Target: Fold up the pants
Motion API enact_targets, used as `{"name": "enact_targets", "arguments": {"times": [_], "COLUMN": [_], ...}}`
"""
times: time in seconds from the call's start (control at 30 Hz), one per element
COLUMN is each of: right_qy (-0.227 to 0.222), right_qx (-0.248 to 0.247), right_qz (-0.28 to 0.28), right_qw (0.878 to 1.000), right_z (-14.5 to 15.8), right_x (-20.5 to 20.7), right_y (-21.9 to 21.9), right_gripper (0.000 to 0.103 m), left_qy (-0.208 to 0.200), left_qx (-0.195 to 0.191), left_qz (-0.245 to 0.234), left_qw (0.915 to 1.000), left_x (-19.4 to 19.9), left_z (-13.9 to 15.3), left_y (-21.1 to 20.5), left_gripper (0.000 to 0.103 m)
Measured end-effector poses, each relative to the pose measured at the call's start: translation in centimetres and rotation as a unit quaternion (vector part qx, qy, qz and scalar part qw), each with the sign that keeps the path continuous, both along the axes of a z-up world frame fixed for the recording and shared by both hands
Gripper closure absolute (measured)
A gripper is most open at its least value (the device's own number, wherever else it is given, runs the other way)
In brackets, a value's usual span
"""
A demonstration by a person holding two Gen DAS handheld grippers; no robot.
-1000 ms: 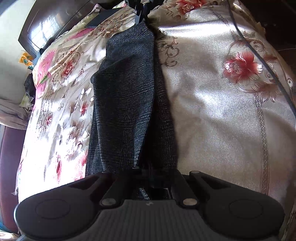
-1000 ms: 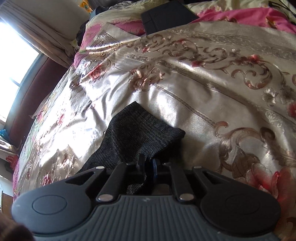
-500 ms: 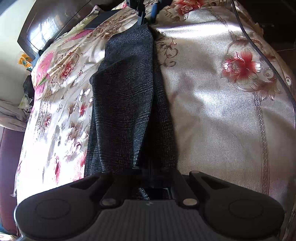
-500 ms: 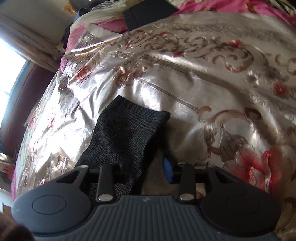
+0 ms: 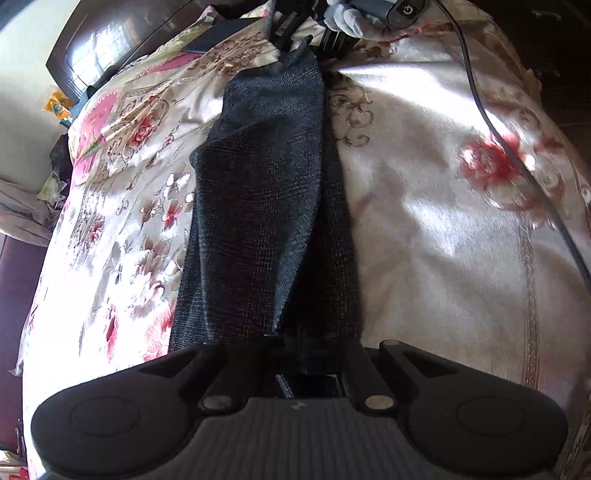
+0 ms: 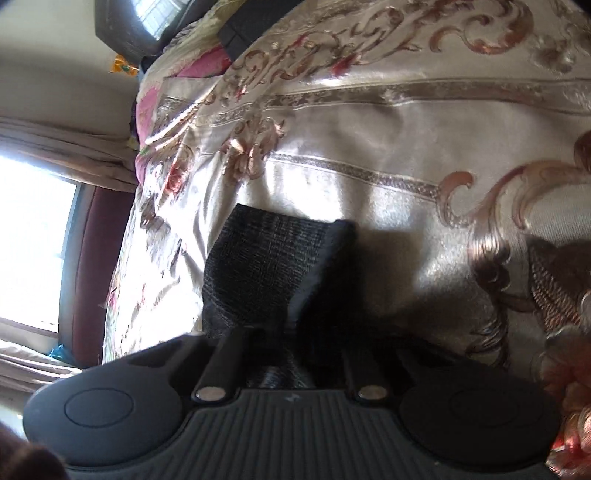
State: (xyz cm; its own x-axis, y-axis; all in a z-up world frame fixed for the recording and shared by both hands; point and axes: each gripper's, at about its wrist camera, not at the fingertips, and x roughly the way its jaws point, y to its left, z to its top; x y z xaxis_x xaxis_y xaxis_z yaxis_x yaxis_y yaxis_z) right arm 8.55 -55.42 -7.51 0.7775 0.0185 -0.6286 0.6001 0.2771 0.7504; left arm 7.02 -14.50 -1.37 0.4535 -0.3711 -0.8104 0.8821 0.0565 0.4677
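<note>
One pair of dark grey pants [image 5: 258,206] lies stretched along the bed [image 5: 424,221], its legs laid one over the other in a narrow strip whose long axis runs straight away from the left gripper [image 5: 308,354] toward the bed's far end. The coming fold turns on that line — each end of the strip sits at one gripper, so neither is nearer the middle. At the near end the cloth runs in between the left fingers, which stand fairly close; whether they pinch it I cannot tell, the gap being in shadow. At the far end the right gripper [image 6: 291,350] has the cuff end [image 6: 273,266] bunched between its fingers, which appear spread, with cloth lying loosely between them — likely no firm grip. Its cable [image 5: 491,122] trails across the floral bedspread. No container is in view; a dark flat object [image 6: 251,22] lies near the bed's far edge.
</note>
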Motion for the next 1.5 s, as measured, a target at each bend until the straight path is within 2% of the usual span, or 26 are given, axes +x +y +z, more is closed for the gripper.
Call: {"name": "enact_targets", "arguments": {"times": [0.1,0.17,0.23,0.3,0.33,0.4,0.43,0.5,0.6,0.63,0.7,0.77,0.83,0.9,0.97,1.0,1.03,1.07,1.1,1.13,1.17,1.23,1.27,1.33,1.47,1.5], "right_qy": [-0.022,-0.017,0.020,0.086,0.114,0.113,0.112,0.125,0.164,0.157,0.129,0.094,0.066,0.062,0.082,0.104,0.140,0.157,0.160,0.169,0.171,0.131,0.101,0.052,-0.015,-0.001], "right_qx": [0.008,-0.038,-0.097,-0.131,-0.125,-0.085,-0.093,-0.147,-0.238,-0.258,-0.262,-0.259,-0.232,-0.203,-0.184,-0.166,-0.146,-0.154,-0.177,-0.185,-0.183,-0.200,-0.211,-0.225,-0.239,-0.245], "right_qz": [-0.010,0.009,0.017,0.009,0.004,-0.007,-0.006,0.008,0.024,0.049,0.130,0.241,0.329,0.393,0.450,0.477,0.518,0.541,0.551,0.575,0.590,0.600,0.611,0.622,0.639,0.641], "right_qw": [1.000,0.999,0.995,0.988,0.986,0.990,0.989,0.981,0.957,0.952,0.947,0.931,0.913,0.894,0.870,0.857,0.831,0.812,0.799,0.779,0.768,0.764,0.756,0.748,0.731,0.727], "right_z": [2.6,5.4,6.8,5.6,4.5,4.2,5.1,7.4,11.2,12.4,13.9,14.6,13.7,11.5,8.9,7.3,5.6,5.0,5.5,6.3,7.4,10.1,11.3,12.2,9.9,8.6], "right_x": [-1.3,-2.0,-2.4,-2.2,-2.1,-2.3,-2.3,-2.7,-3.5,-3.5,-2.6,-0.2,1.7,3.3,4.2,4.2,4.1,3.6,3.3,3.6,3.9,4.7,5.6,7.6,11.6,12.2], "right_y": [-1.1,-2.7,-4.5,-6.8,-8.1,-9.5,-9.4,-8.7,-6.5,-5.1,-1.8,3.7,9.4,14.7,19.5,21.3,23.4,24.8,25.7,26.6,27.3,28.3,29.3,31.3,37.8,39.2], "right_gripper": [0.098,0.098,0.098,0.098,0.098,0.092,0.087,0.082,0.078,0.078,0.078,0.078,0.081,0.081,0.081,0.081,0.081,0.081,0.080,0.079,0.078,0.078,0.078,0.078,0.081,0.080], "left_qy": [0.000,0.007,0.013,0.035,0.051,0.071,0.068,0.069,0.060,0.052,0.037,0.022,0.024,0.015,0.006,0.025,0.024,0.004,-0.009,-0.008,0.005,0.029,0.029,0.000,-0.082,-0.087], "left_qx": [-0.018,-0.049,-0.077,-0.085,-0.085,-0.083,-0.086,-0.092,-0.091,-0.092,-0.100,-0.114,-0.118,-0.112,-0.086,-0.056,-0.043,-0.045,-0.040,-0.037,-0.044,-0.076,-0.094,-0.118,-0.123,-0.117], "left_qz": [0.013,0.016,0.015,0.017,0.020,0.025,0.030,0.051,0.098,0.116,0.151,0.185,0.213,0.230,0.238,0.245,0.248,0.240,0.228,0.226,0.232,0.270,0.294,0.332,0.383,0.396], "left_qw": [0.9998,0.9986,0.9969,0.9956,0.9949,0.9937,0.9935,0.9921,0.9892,0.9876,0.9828,0.9759,0.9696,0.9665,0.9674,0.9675,0.9674,0.9698,0.9728,0.9735,0.9716,0.9593,0.9508,0.9360,0.9119,0.9068], "left_x": [0.0,-0.2,-0.8,-1.3,-1.4,-1.7,-1.8,-1.7,-1.3,-1.2,-1.1,-1.0,-0.6,-0.4,-0.4,-0.4,-0.8,-1.7,-2.7,-3.1,-3.2,-2.8,-2.3,-1.2,2.4,3.3], "left_z": [1.0,2.0,2.4,1.9,1.6,1.3,1.6,2.2,3.3,3.8,4.8,5.7,5.8,4.6,2.7,1.4,0.3,-0.1,-0.1,0.3,1.1,3.0,3.9,5.1,3.8,3.1], "left_y": [-0.9,-1.9,-3.2,-4.9,-5.6,-6.4,-6.2,-5.2,-2.8,-1.8,0.3,2.4,4.8,6.7,8.5,9.1,9.8,10.5,10.9,11.1,11.5,12.6,13.2,14.3,16.8,17.5], "left_gripper": [0.083,0.083,0.082,0.080,0.080,0.077,0.077,0.077,0.077,0.077,0.077,0.075,0.070,0.070,0.070,0.070,0.072,0.072,0.073,0.074,0.074,0.065,0.065,0.065,0.064,0.064]}}
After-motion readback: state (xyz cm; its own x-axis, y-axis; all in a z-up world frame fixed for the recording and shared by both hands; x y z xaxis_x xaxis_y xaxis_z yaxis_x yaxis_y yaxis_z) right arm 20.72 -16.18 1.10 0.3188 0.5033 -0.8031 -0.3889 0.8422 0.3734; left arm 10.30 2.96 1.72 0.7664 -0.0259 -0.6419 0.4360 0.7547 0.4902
